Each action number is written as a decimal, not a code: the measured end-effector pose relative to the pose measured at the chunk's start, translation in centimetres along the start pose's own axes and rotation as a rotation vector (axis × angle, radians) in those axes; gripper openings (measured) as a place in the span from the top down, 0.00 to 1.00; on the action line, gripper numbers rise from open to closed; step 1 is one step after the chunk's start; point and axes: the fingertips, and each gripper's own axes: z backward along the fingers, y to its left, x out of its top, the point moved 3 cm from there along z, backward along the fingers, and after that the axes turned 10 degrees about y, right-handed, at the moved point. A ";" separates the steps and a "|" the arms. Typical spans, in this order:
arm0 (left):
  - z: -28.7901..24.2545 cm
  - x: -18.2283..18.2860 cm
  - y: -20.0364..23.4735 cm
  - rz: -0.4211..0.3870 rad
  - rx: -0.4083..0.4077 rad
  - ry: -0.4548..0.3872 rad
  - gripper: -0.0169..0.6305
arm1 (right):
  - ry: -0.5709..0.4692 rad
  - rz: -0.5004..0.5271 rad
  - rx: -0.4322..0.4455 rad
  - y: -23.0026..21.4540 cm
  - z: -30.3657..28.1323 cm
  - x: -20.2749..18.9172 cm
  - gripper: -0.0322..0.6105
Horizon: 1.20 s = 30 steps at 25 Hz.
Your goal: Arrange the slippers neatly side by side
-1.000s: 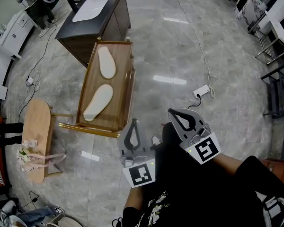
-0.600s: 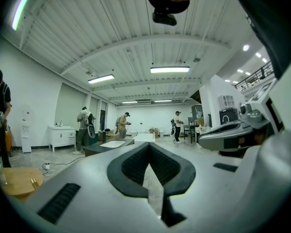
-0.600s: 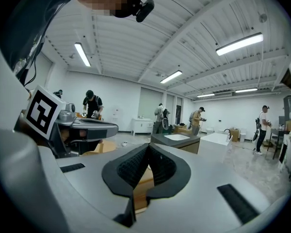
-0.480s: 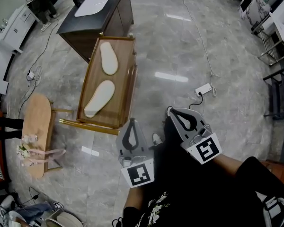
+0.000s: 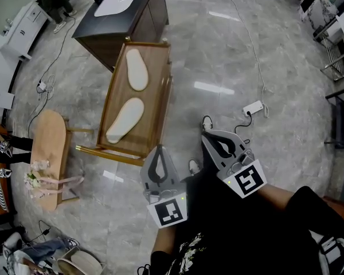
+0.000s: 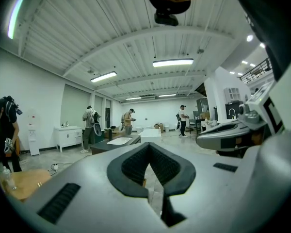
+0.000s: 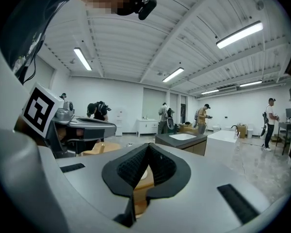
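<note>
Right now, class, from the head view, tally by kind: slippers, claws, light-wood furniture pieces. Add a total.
Slippers: 2
Claws: 2
Light-wood furniture pieces, tray stand and small table: 2
Total: 6

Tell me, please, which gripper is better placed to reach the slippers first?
Probably left: the left gripper sits nearer the wooden rack and its near slipper; the right gripper is farther away. Both are shut, empty.
</note>
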 end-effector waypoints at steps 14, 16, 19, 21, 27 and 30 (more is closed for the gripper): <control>-7.2 2.1 1.0 -0.004 0.031 0.001 0.97 | -0.017 0.028 0.009 -6.3 -5.6 1.8 0.95; -8.4 2.4 1.0 0.000 0.036 0.001 0.97 | -0.019 0.027 0.024 -7.1 -6.5 2.0 0.95; -10.3 3.4 1.1 -0.005 0.049 0.009 0.97 | -0.012 0.024 0.039 -8.8 -7.9 2.6 0.95; -11.4 4.3 1.4 -0.006 0.065 0.009 0.97 | -0.019 0.023 0.051 -10.0 -8.9 3.4 0.95; -15.0 6.4 1.5 -0.009 0.102 0.005 0.97 | -0.038 0.037 0.087 -13.5 -11.8 5.2 0.95; -16.8 7.1 1.4 -0.004 0.116 0.011 0.97 | -0.048 0.047 0.107 -15.1 -13.1 5.9 0.95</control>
